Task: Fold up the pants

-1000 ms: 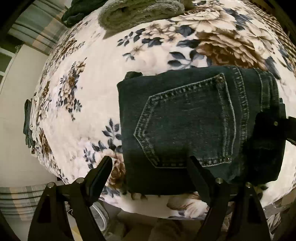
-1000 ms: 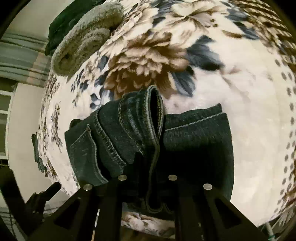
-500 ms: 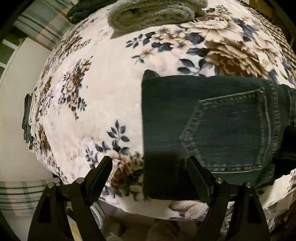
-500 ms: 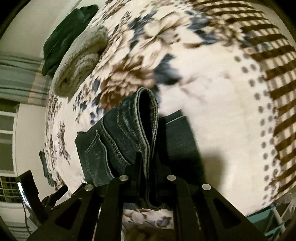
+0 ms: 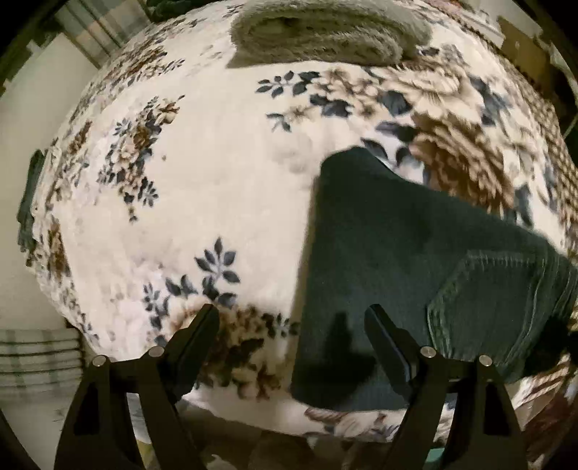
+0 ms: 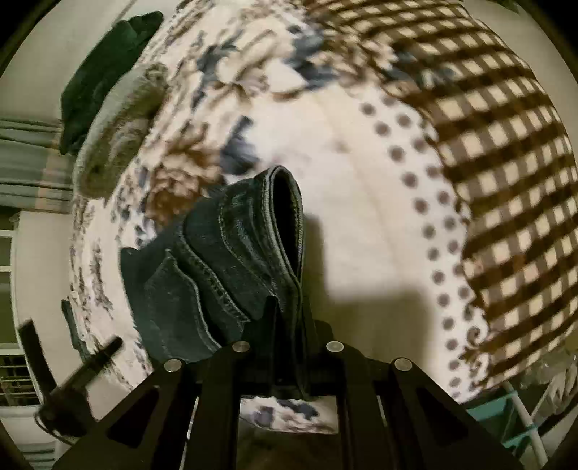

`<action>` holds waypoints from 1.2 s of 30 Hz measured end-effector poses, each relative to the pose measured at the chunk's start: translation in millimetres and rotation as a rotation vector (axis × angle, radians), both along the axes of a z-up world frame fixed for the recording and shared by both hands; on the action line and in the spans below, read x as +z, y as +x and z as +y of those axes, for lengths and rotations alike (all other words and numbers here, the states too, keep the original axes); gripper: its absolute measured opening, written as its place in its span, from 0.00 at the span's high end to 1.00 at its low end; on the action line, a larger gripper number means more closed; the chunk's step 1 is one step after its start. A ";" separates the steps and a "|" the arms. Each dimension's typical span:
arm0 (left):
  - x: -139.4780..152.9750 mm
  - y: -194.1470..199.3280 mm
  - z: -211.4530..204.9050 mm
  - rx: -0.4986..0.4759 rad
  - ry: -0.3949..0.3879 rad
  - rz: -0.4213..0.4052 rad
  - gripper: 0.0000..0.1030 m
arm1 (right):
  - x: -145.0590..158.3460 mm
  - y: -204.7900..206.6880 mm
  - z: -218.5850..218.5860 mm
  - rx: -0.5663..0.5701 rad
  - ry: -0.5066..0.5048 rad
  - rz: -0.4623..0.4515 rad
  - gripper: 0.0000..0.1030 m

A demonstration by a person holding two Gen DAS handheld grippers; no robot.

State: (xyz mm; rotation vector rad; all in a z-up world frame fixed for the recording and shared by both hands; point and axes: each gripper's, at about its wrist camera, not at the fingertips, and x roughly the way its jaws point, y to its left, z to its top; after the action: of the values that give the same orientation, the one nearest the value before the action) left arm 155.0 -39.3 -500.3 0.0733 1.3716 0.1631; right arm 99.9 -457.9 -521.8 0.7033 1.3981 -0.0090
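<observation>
The folded dark denim pants [image 5: 415,260] lie on a floral blanket [image 5: 216,180], back pocket up, at the right of the left wrist view. My left gripper [image 5: 292,325] is open and empty above the blanket's near edge, beside the pants' left edge. My right gripper [image 6: 289,321] is shut on the pants' waistband [image 6: 281,231] and holds that end lifted off the blanket; the rest of the pants [image 6: 173,289] trails down to the left. The left gripper [image 6: 83,365] shows at the lower left of the right wrist view.
A rolled grey-green towel [image 5: 325,32] lies at the blanket's far side, with a dark green garment [image 6: 104,72] beyond it. A brown checked part of the blanket [image 6: 487,144] lies to the right. The bed edge [image 5: 253,415] runs just below the grippers.
My right gripper has pulled the pants to the right, with the waistband end raised. In the left wrist view the pants have slid right and turned. The left gripper stays open.
</observation>
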 end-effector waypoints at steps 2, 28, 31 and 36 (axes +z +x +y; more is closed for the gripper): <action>0.4 7.9 5.4 0.014 -0.039 -0.009 0.21 | -7.1 -4.1 -4.5 -0.010 0.001 0.026 0.87; -83.8 123.6 50.1 0.241 -0.579 0.066 0.76 | -51.5 -35.0 -22.0 -0.184 0.145 0.154 0.71; -70.0 130.1 53.6 0.201 -0.587 0.054 0.76 | -50.6 -33.0 -22.3 -0.163 0.166 0.161 0.68; -43.7 100.8 44.1 0.093 -0.585 0.055 0.31 | -47.3 -42.9 -30.5 -0.191 0.281 0.141 0.27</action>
State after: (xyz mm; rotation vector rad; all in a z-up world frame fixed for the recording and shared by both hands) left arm 255.8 4.8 -544.0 -0.4778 1.4305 -0.1682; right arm 57.0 -488.4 -569.2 1.0866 1.4772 -0.0131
